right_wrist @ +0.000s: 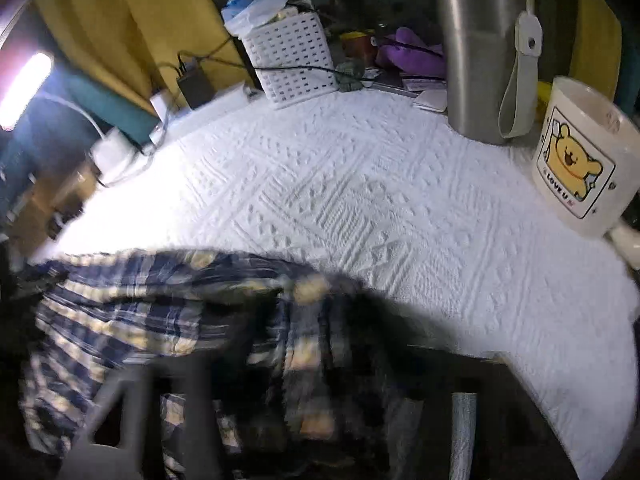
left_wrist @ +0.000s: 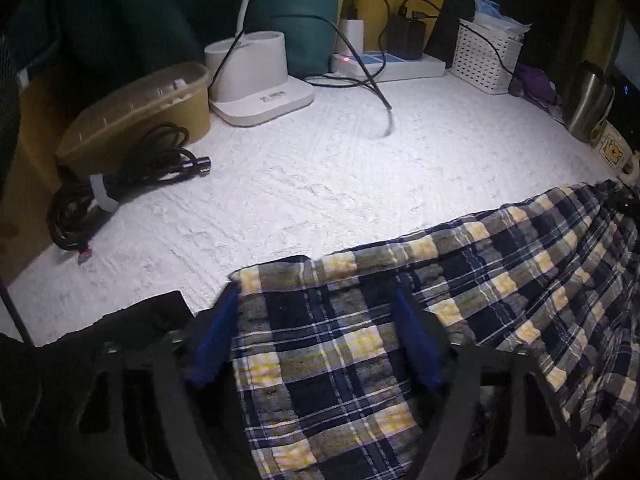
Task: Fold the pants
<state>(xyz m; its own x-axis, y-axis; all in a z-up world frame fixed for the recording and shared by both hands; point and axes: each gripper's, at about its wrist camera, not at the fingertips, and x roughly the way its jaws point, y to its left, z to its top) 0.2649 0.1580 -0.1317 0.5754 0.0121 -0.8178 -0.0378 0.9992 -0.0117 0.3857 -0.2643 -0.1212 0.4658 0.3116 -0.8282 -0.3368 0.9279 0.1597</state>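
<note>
Pants (left_wrist: 460, 300) with a blue, yellow and white check are lying on the white bumpy cloth (left_wrist: 320, 176), right under both tongs. The left gripper (left_wrist: 316, 300) is standing with its blue fingers (left_wrist: 214, 344) apart, one on each side of a pants corner, not squeezing it. The right gripper (right_wrist: 316, 320) is blurry over the pants, so I cannot tell if it is pinching. Past it, to the right, a bear mug (right_wrist: 580, 156) and a steel tumbler (right_wrist: 480, 48) are standing.
</note>
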